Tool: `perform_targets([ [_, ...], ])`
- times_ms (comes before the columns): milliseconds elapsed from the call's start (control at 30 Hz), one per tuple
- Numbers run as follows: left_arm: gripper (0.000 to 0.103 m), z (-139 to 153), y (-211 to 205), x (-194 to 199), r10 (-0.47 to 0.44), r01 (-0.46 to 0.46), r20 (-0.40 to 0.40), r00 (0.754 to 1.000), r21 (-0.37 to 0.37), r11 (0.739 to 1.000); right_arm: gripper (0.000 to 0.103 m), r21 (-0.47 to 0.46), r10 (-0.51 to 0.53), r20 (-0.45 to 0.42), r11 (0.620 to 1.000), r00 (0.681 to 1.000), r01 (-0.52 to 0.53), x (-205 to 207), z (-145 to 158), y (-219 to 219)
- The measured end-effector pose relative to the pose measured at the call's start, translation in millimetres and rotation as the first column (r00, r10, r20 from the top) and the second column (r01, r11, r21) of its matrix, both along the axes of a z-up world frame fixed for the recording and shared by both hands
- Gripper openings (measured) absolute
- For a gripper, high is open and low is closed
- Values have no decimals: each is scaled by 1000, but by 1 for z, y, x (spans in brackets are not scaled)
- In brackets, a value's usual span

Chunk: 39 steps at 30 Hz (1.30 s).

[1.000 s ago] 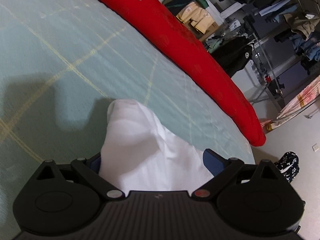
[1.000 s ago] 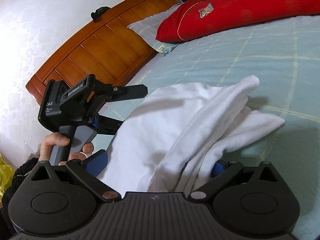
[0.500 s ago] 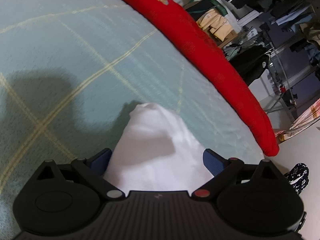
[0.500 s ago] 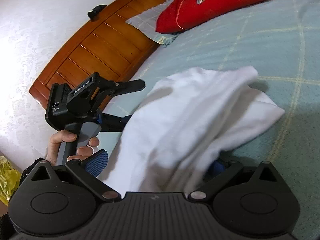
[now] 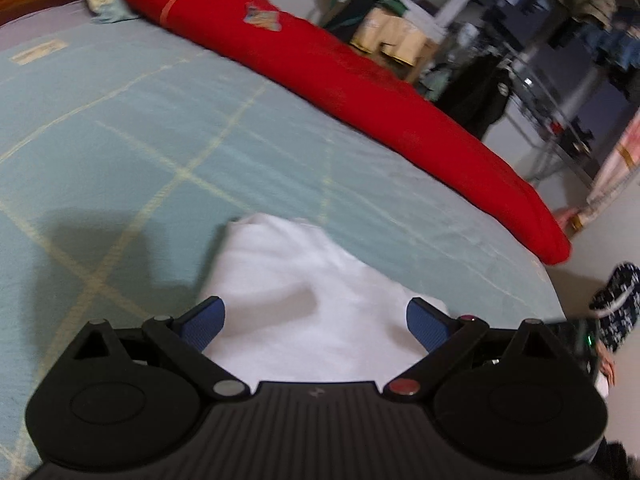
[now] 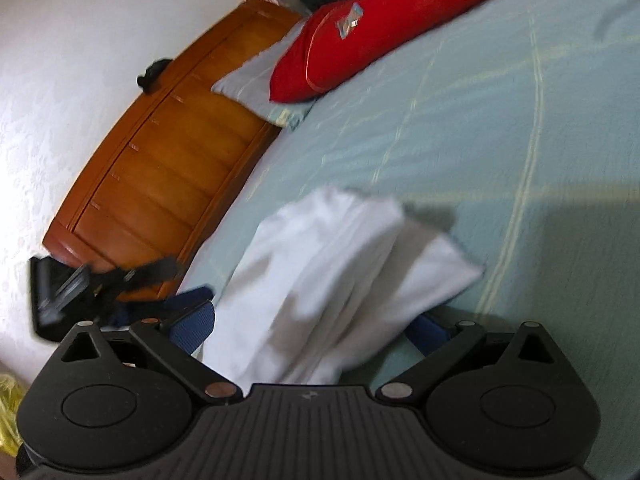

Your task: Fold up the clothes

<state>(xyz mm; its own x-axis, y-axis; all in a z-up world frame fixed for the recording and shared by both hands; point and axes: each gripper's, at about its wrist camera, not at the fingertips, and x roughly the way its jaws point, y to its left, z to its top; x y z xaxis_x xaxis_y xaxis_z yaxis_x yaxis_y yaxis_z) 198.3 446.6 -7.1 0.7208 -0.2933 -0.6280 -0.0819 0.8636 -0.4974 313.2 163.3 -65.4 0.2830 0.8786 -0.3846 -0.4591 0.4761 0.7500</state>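
A white garment lies bunched in loose layers on the teal bed, not yet neatly folded. Left claw and right claw both gape apart around it.

Both views are smeared by motion. In the right wrist view the left hand-held gripper at eight o'clock is a dark blur; whether its jaws grip anything cannot be told. The white garment runs under the camera housing, hiding its near end, and covers most of the right hand-held gripper's far pad. The clothes rack at two o'clock in the left wrist view is too blurred to sort. The red bolster is cut off by the top edge.
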Motion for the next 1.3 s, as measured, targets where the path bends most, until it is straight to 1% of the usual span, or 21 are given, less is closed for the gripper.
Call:
perform_targets([
  [100,97,-3,-6,1,-25,25,-5,1000,-10,1000,102,37,-37,40,999,998,36,8,7,-13],
  [167,97,-5,-5,0,-21,21,-11,1000,-18,1000,102,-2,-72,81,997,994,72,10,14,-21],
  [267,97,-10,-5,0,-15,15,-20,1000,-31,999,102,-30,-90,215,995,972,98,3,32,-27],
  [333,97,-13,-4,-1,-11,10,-26,1000,-40,999,102,-33,-25,319,999,947,38,-7,48,-22],
  [367,97,-14,-4,-1,-10,8,-29,1000,-44,999,102,-47,30,361,999,932,-14,-12,54,-15],
  [400,97,-15,-3,-1,-8,6,-32,999,-49,999,100,-75,102,402,994,910,-78,-18,59,-4],
  [467,97,-18,-3,-2,-4,2,-38,999,-57,998,97,-166,233,482,971,845,-173,-33,62,24],
  [500,97,-20,-2,-2,-2,0,-41,999,-61,998,93,-219,286,497,955,819,-200,-38,57,35],
  [533,97,-21,-2,-2,0,-3,-44,999,-66,998,90,-273,337,506,936,794,-223,-43,51,46],
  [567,97,-23,-2,-3,-1,-3,-47,999,-69,998,89,-327,387,512,913,767,-242,-47,46,58],
  [633,97,-25,-5,-6,-12,8,-49,999,-69,998,86,-445,451,494,866,743,-229,-48,26,65],
  [667,97,-25,-6,-8,-20,17,-48,999,-70,997,86,-470,470,493,852,732,-230,-46,17,62],
  [767,97,-21,-11,-12,-22,20,-43,999,-48,999,88,-463,456,473,857,754,-227,-40,15,50],
  [833,97,-14,-17,-18,-37,37,-25,999,-33,999,88,-482,460,486,850,743,-210,-44,22,46],
  [900,97,-8,-24,-26,-62,62,-3,998,-26,998,88,-477,467,528,854,709,-207,-58,34,44],
  [967,97,-6,-29,-33,-76,76,0,997,-19,997,88,-450,485,562,859,670,-244,-75,38,46],
  [1033,97,-10,-32,-42,-73,72,-12,997,-10,997,88,-479,541,555,829,632,-289,-86,32,51],
  [1100,97,-20,-31,-51,-63,62,-41,997,-26,998,90,-562,597,536,780,597,-275,-94,16,57],
  [1133,97,-27,-30,-56,-58,56,-61,996,-34,998,92,-589,606,538,768,586,-252,-97,8,56],
  [1200,97,-36,-29,-70,-44,42,-77,996,-35,999,92,-566,587,526,782,615,-262,-92,9,48],
  [1300,97,-35,-28,-92,-36,34,-34,999,-45,998,91,-517,555,557,814,618,-265,-84,24,40],
])
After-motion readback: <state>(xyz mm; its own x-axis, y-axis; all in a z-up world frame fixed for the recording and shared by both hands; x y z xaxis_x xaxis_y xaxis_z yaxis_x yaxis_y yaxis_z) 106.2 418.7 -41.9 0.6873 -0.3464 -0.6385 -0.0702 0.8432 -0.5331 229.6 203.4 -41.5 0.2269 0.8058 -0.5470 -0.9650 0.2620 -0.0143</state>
